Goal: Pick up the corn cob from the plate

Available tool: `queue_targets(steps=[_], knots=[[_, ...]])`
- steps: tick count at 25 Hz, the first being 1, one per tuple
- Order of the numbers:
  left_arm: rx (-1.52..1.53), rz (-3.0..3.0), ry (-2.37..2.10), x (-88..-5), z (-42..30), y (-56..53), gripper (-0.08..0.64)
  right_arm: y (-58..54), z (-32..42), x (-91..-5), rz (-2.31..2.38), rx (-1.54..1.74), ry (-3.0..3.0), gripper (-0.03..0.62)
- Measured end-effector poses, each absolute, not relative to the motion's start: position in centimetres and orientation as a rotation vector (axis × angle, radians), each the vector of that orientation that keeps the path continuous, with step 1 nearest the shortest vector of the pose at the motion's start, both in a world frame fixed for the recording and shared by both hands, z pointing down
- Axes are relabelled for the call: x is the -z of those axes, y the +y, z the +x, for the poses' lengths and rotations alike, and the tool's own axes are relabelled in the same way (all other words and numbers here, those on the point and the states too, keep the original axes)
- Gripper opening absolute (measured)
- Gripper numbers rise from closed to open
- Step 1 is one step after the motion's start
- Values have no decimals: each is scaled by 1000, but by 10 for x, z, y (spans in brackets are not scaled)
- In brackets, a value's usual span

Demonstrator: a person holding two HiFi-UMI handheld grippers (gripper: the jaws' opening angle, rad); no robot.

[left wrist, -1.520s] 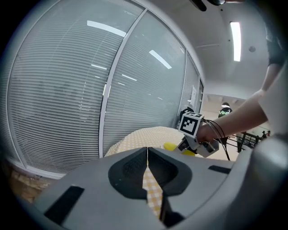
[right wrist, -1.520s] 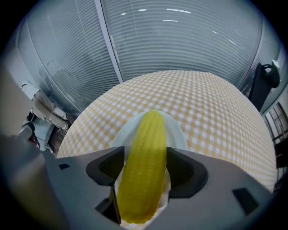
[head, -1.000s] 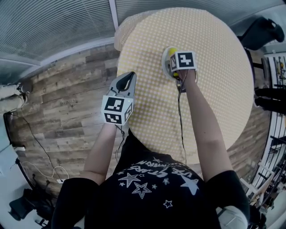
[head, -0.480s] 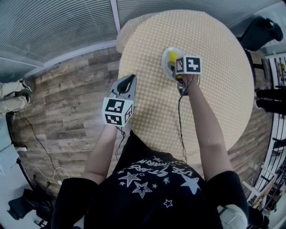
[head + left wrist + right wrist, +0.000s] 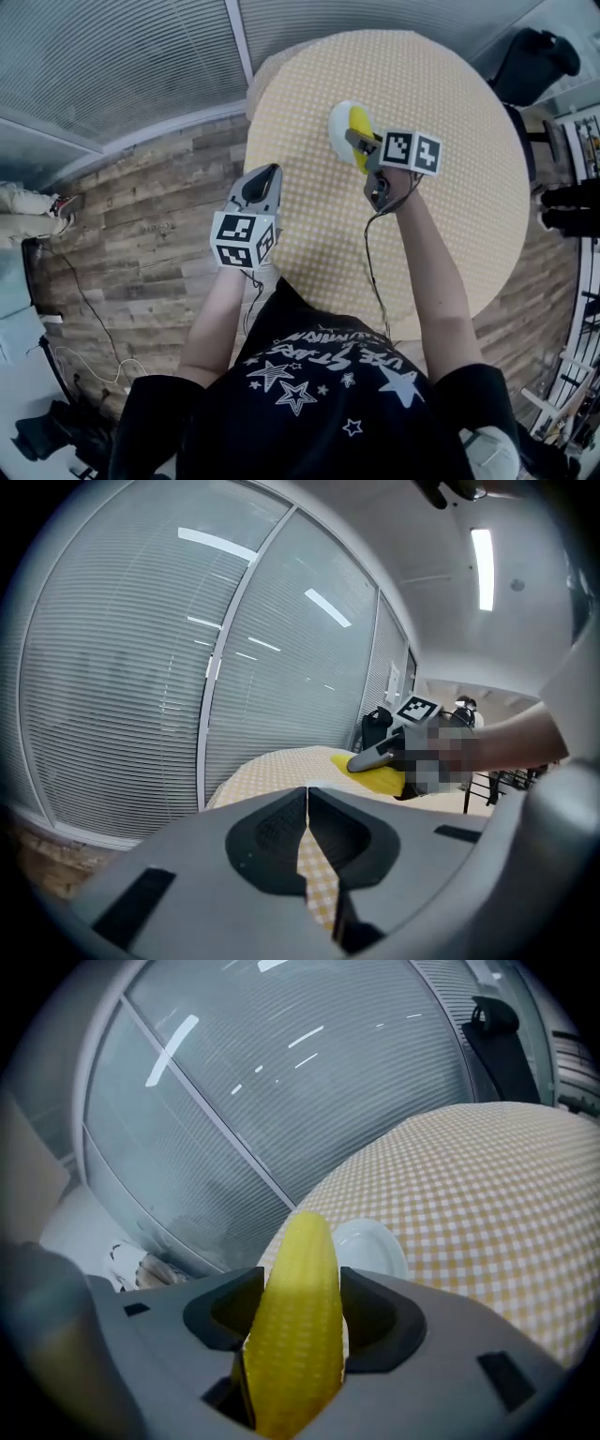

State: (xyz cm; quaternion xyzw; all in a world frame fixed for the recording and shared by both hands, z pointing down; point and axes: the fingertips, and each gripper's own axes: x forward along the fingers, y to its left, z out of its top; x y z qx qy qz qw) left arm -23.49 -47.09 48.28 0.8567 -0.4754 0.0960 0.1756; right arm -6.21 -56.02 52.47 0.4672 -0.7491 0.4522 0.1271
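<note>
Corn cob (image 5: 295,1335), yellow, tapered, now off plate (image 5: 377,1244)

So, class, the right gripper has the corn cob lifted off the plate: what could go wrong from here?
1. The corn cob is rounded, and much of it juts past the fingers, so it might slip or pivot out.
2. If it drops, it could strike the plate, which sits toward the table edge, and roll off.
</note>
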Motion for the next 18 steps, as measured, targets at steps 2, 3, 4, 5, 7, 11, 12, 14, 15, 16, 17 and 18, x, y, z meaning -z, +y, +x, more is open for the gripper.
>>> queue_targets(steps=[2,3,4,5,7,11,12,14,15,16,17,18], knots=[[-263,2427,-1348,-479,-231,-461,12,-550,-65,-509,1352,-1380,-2255,265],[-258,2425,-1347,-478,-229,-456,11,-544,-66,-502,1347,-1414,-2291,265],[-252,2424,-1347,-477,-227,-452,12,-538,-67,-494,1342,-1448,-2327,265],[-246,2422,-1348,-476,-226,-447,12,-532,-68,-487,1336,-1481,-2364,265],[-236,2425,-1358,-472,-223,-439,12,-520,-69,-473,1321,-1540,-2434,265],[-209,2430,-1388,-462,-217,-422,12,-490,-65,-448,1296,-1596,-2550,265],[-206,2432,-1393,-461,-215,-417,12,-482,-63,-444,1292,-1603,-2570,265],[-206,2436,-1403,-458,-209,-405,12,-466,-58,-436,1280,-1620,-2606,265],[-207,2435,-1407,-457,-206,-399,12,-458,-56,-432,1271,-1631,-2624,265],[-206,2432,-1410,-457,-203,-393,11,-450,-54,-429,1260,-1643,-2638,265],[-203,2428,-1411,-456,-199,-386,11,-442,-52,-426,1250,-1653,-2648,265],[-200,2424,-1410,-455,-194,-378,12,-433,-48,-423,1242,-1660,-2655,265]])
